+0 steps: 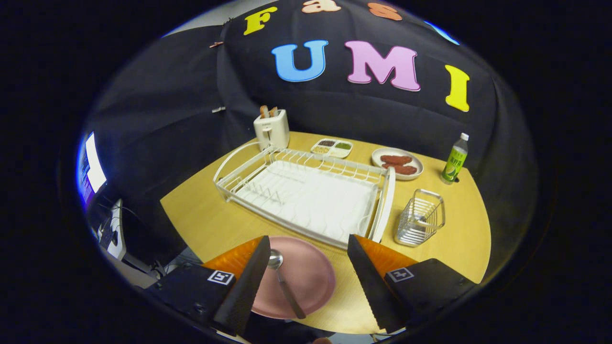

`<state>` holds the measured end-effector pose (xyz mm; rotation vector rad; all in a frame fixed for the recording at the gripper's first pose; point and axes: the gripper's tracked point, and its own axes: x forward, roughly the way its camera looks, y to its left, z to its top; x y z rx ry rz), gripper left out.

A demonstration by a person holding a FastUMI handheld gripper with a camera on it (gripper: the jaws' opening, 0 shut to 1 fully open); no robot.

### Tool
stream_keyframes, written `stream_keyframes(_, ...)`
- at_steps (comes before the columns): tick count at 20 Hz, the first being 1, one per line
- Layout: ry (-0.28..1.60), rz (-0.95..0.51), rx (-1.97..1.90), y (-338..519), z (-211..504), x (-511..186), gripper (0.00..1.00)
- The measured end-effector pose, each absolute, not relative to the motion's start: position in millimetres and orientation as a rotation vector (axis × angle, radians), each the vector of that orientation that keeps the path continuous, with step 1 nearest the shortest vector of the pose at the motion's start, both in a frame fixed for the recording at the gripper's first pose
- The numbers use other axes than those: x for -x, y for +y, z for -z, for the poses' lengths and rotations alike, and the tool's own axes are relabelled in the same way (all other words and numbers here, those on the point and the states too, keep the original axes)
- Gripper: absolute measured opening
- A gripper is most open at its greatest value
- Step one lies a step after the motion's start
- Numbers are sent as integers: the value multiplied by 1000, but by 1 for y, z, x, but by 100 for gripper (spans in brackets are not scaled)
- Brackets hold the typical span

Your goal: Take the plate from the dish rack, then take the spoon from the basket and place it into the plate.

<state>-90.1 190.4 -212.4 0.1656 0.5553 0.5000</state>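
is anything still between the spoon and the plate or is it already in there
Nothing visible stands between them: the spoon already lies on the pink plate, between the open gripper's fingers, with the dish rack and basket beyond.

Wood table [459, 229]: white toaster [271, 129] w/ bread at back, divided snack tray [332, 148] beside it. Plate of sausages [397, 163], green bottle [454, 159] nr far edge.

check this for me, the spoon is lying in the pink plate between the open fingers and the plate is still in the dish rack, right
Not quite. The gripper view shows the pink plate on the table in front of the dish rack, not in it. The spoon does lie in the plate, between the fingers of the open gripper.
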Motion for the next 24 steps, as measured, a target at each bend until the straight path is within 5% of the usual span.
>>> stream_keyframes(15, 132, -111, -175, 61, 37, 8, 99)
stream_keyframes(24, 127, -59, -161, 31, 38, 8, 98)
